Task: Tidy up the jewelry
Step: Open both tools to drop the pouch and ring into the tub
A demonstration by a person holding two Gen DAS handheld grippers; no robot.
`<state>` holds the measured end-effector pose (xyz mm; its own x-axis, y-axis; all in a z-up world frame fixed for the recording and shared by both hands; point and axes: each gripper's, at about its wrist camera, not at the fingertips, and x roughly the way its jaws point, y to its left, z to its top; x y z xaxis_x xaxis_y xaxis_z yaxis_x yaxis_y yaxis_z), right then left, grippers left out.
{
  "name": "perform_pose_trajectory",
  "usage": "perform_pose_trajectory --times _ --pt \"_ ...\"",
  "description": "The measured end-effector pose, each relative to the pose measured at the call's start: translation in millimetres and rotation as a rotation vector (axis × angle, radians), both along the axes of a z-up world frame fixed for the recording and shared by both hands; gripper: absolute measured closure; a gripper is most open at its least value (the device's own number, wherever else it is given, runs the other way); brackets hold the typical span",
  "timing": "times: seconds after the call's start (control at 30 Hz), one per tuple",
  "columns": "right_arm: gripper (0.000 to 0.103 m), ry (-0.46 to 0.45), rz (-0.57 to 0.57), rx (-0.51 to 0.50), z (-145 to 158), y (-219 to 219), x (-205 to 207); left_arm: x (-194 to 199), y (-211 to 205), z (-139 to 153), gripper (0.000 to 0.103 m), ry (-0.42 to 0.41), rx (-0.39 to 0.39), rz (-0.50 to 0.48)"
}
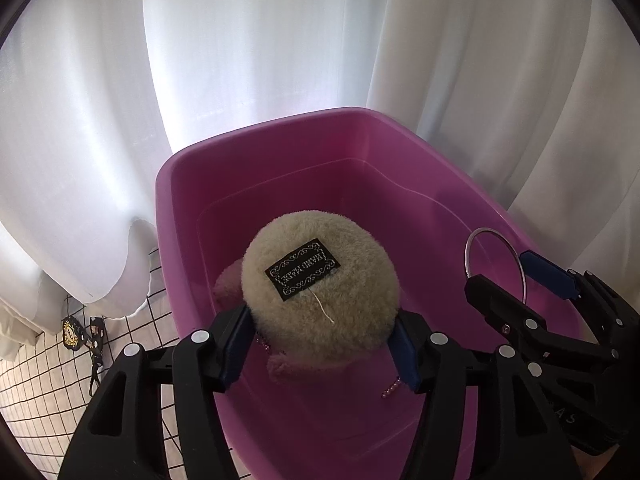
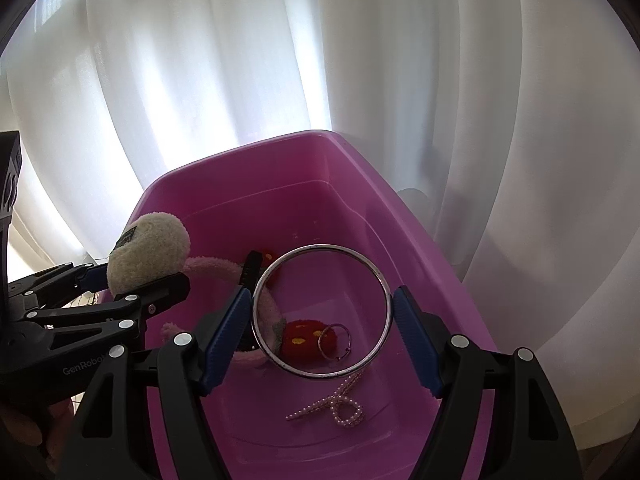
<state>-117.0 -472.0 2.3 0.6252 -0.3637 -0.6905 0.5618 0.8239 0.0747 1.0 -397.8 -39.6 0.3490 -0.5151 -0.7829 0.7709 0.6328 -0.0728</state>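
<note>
Both of your claws hang over the pink tub (image 1: pixel 256 184), which sits in front of the white curtain (image 1: pixel 260 60), so the step in hand looks like dropping two pieces in. Your left claw (image 1: pixel 320 344) carries the fluffy cream pom-pom piece (image 1: pixel 320 292): the blue pads sit at its 8 and 4 o'clock edges, but the grip looks slack, and I cannot tell whether they press or only cradle it. Spread the fingers fully and let it fall before you pull back, so the fleece does not snag on a pad. Your right claw (image 2: pixel 322 328) is clenched across the silver bangle (image 2: pixel 320 312), pads touching it at 9 and 3 o'clock, with the ring standing up and facing the camera. Already lying on the tub floor, seen through and below the bangle, are a red knitted piece (image 2: pixel 302 340), a small hoop (image 2: pixel 334 340) and a pearl strand (image 2: pixel 336 404) toward 6 o'clock. Lower the bangle nearer the floor and tip it flat before you release; dropped on edge it would probably roll or knock the hoop. Aim it toward 12 o'clock, where the tub is bare. Keep the two claws apart as you let go. A dark trinket (image 1: pixel 80 336) lies on the checked counter (image 1: pixel 36 392) at 8 o'clock, probably the next one to fetch.
</note>
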Motion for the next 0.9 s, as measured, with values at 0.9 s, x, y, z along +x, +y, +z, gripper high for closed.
perform_pose_trajectory --times 0.9 --pt "0.032 -0.02 -0.03 -0.006 4.6 13.9 -3.9 -5.6 34.3 18.9 0.025 -0.029 -0.045 0.032"
